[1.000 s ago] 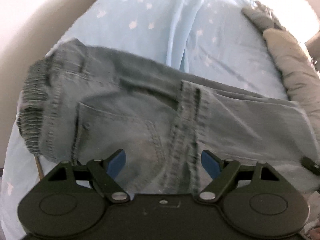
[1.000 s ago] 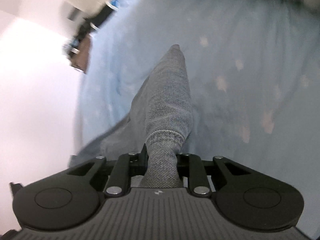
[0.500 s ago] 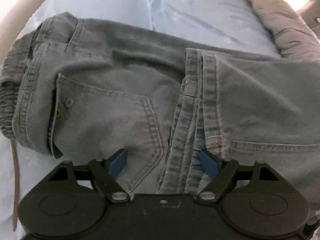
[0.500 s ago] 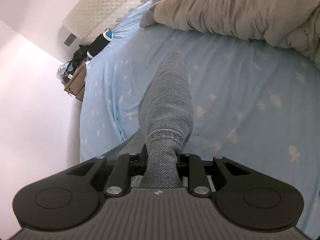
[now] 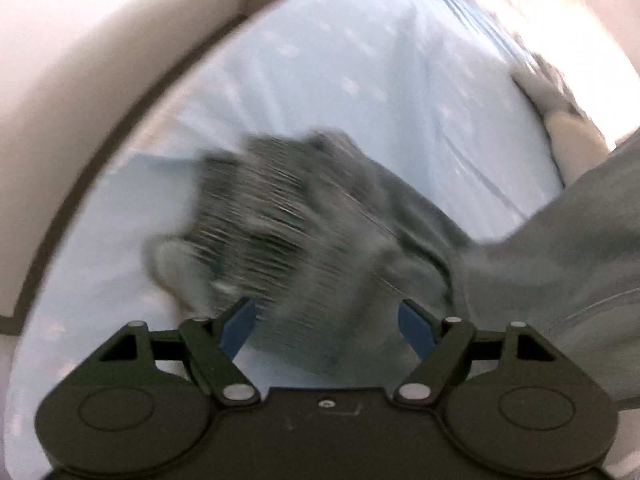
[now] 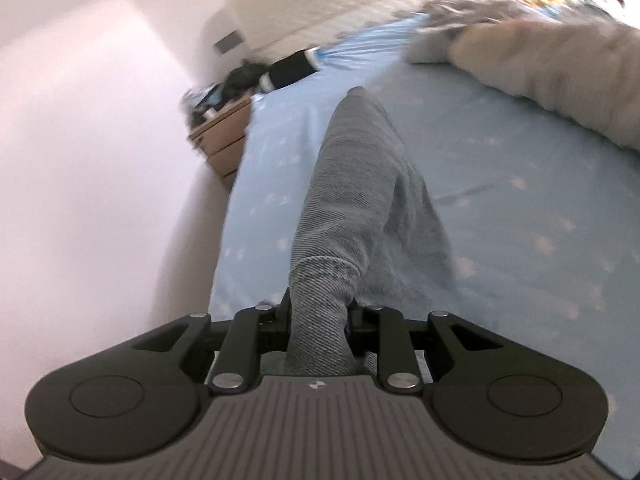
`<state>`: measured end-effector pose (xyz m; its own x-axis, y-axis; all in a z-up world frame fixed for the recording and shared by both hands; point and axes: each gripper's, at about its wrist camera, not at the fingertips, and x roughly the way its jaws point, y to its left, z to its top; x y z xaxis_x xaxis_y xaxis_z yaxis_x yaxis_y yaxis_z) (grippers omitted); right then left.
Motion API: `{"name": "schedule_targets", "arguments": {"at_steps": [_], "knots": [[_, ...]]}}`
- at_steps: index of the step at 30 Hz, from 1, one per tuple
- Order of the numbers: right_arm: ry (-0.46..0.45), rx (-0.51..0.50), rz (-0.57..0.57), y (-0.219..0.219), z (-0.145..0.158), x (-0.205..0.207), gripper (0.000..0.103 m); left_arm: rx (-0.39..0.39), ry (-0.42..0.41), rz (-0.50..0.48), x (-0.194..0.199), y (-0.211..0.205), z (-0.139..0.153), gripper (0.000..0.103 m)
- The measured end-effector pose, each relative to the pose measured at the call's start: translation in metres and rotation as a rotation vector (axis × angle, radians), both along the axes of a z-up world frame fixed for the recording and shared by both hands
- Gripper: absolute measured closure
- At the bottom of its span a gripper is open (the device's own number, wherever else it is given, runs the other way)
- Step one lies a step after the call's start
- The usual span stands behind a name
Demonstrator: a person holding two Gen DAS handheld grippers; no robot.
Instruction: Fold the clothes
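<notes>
Spread wide on the left gripper [image 5: 326,320], blue pads [image 5: 236,326] well apart, nothing clamped between them. Clamped tight on the right gripper [image 6: 318,314], closed on a bunched fold of the grey jeans [image 6: 352,200], denim rising from between the fingers and running away up the middle of the right wrist view.

Just beyond the left fingers, over the light blue sheet [image 5: 360,80]: the jeans [image 5: 288,240] again, heavily blurred, the ribbed dark band of the waist lying roughly centred ahead of the open gap, not quite between the pads; whether touching them, cannot tell. More of the same cloth lifted off to the right of that view, up toward the frame edge.

Plenty of bare sheet to the left and beyond the garment. Bed edge curving close on the left of the left wrist view, pale wall past it. In the right wrist view, bed edge on the left too, dropping beside a white wall.

Farther off: a wooden bedside drawer unit [image 6: 222,140] against that edge, drawers closed, dark clutter piled on top, too blurred to name. A beige quilt [image 6: 560,76] heaped along the far right of the bed, well apart from the jeans. A quilted headboard [image 6: 320,4] at the very back.
</notes>
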<state>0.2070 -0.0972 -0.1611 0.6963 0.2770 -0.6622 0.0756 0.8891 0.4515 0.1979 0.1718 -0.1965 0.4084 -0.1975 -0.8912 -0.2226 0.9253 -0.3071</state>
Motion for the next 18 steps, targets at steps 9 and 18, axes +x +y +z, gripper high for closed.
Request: {"name": "schedule_targets", "arguments": {"at_steps": [9, 18], "knots": [[0.064, -0.129, 0.276, 0.133, -0.082, 0.036, 0.08, -0.001, -0.025, 0.244, -0.041, 0.11, 0.009, 0.026], [0.18, -0.11, 0.483, 0.165, -0.132, 0.065, 0.039, -0.101, -0.066, 0.246, -0.036, 0.116, 0.01, 0.024]]}}
